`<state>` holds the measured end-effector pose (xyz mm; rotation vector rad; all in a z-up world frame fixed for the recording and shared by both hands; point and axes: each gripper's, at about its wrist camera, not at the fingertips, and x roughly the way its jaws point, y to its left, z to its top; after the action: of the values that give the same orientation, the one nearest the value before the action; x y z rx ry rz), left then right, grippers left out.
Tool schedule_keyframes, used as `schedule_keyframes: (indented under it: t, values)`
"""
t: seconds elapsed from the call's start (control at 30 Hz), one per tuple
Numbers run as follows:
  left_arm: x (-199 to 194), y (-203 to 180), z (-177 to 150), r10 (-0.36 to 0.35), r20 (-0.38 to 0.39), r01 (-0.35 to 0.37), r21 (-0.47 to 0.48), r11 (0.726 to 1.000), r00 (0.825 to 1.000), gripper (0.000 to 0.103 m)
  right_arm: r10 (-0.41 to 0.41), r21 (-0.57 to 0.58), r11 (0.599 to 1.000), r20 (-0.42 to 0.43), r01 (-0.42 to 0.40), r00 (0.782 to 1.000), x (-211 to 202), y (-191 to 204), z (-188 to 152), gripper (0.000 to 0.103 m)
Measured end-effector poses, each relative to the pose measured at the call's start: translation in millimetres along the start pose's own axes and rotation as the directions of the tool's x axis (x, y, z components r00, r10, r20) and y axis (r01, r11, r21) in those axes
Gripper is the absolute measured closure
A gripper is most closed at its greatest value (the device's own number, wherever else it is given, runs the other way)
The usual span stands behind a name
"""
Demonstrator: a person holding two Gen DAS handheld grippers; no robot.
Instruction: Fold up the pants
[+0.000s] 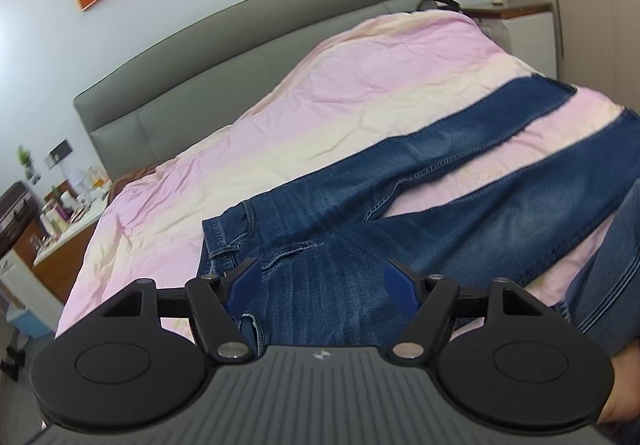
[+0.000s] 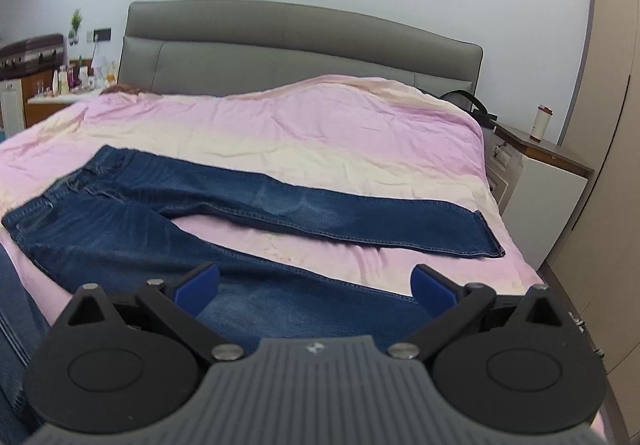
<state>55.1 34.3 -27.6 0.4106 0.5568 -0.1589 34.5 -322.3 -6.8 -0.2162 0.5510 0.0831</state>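
Left wrist view: my left fingers (image 1: pixel 320 279) gape empty over the jeans (image 1: pixel 400 205) waist on the bed (image 1: pixel 200 173), legs running rightward toward my right fingers (image 2: pixel 316 285), also wide, empty.

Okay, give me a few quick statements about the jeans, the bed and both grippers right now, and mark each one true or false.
1. The jeans lie spread flat with the legs apart. True.
2. The left gripper is clamped on the waistband. False: its jaws stand open above the denim.
3. The quilt is green. False: it is pink and cream.
4. The right gripper is open, over the near leg. True.
5. A cup stands on the nightstand. True.
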Motion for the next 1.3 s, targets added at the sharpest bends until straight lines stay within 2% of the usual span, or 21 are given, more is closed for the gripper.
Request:
schedule_keyframes:
  t: [0.1,0.17,0.23,0.3,0.37,0.47,0.53,0.67,0.8,1.0,1.1,1.23,1.3]
  values:
    - [25.7,-0.9,-9.2,-0.031,-0.07,0.039,0.119,0.992,0.997,0.022,0.007,-0.03,1.0,-0.066,-0.009,0.998,27.1,-17.6,-4.7,0.011]
    - [42.8,0.2,-17.4,-0.04,-0.089,0.057,0.193,0.98,0.995,0.023,0.017,-0.036,0.999,-0.129,-0.022,0.992,49.2,-31.2,-9.5,0.021]
    - [61.1,6.2,-22.8,-0.048,-0.129,0.08,0.254,0.964,0.99,0.024,0.02,-0.061,0.998,-0.185,-0.032,0.983,71.1,-42.9,-15.0,0.024]
    - [79.1,12.3,-28.3,-0.06,-0.191,0.116,0.297,0.948,0.98,0.025,0.01,-0.097,0.995,-0.233,-0.033,0.972,91.4,-54.4,-21.3,0.03]
    - [94.9,18.5,-37.3,-0.082,-0.264,0.175,0.353,0.919,0.961,0.028,0.011,-0.105,0.994,-0.287,-0.043,0.958,109.4,-66.6,-26.6,0.038]
    - [114.6,21.3,-47.8,-0.119,-0.381,0.289,0.43,0.855,0.917,0.03,0.029,-0.108,0.992,-0.35,-0.071,0.936,132.6,-85.8,-36.2,0.038]
    - [126.9,21.0,-52.3,-0.148,-0.443,0.36,0.445,0.82,0.884,0.03,0.025,-0.138,0.987,-0.399,-0.087,0.916,146.7,-94.9,-43.6,0.039]
    - [150.8,15.0,-56.5,-0.214,-0.547,0.48,0.406,0.778,0.809,0.03,0.023,-0.143,0.984,-0.486,-0.105,0.874,167.1,-114.3,-55.8,0.052]
    - [166.1,-2.8,-53.0,-0.248,-0.589,0.548,0.41,0.729,0.77,0.03,0.027,-0.179,0.973,-0.538,-0.146,0.843,173.8,-133.3,-68.9,0.052]
    - [190.9,-24.6,-53.1,-0.246,-0.663,0.612,0.4,0.683,0.707,0.03,0.022,-0.239,0.947,-0.615,-0.213,0.788,171.1,-159.0,-92.7,0.05]
    - [199.0,-29.6,-53.2,-0.238,-0.682,0.618,0.388,0.684,0.692,0.03,0.012,-0.278,0.93,-0.629,-0.24,0.778,173.1,-164.9,-104.4,0.05]
    - [203.5,-33.8,-55.2,-0.219,-0.691,0.607,0.384,0.696,0.689,0.03,-0.002,-0.35,0.894,-0.628,-0.279,0.778,179.7,-164.1,-114.7,0.041]
    - [202.9,-35.0,-56.9,-0.209,-0.689,0.6,0.392,0.698,0.694,0.03,-0.04,-0.407,0.868,-0.63,-0.286,0.776,185.4,-162.5,-122.4,0.043]
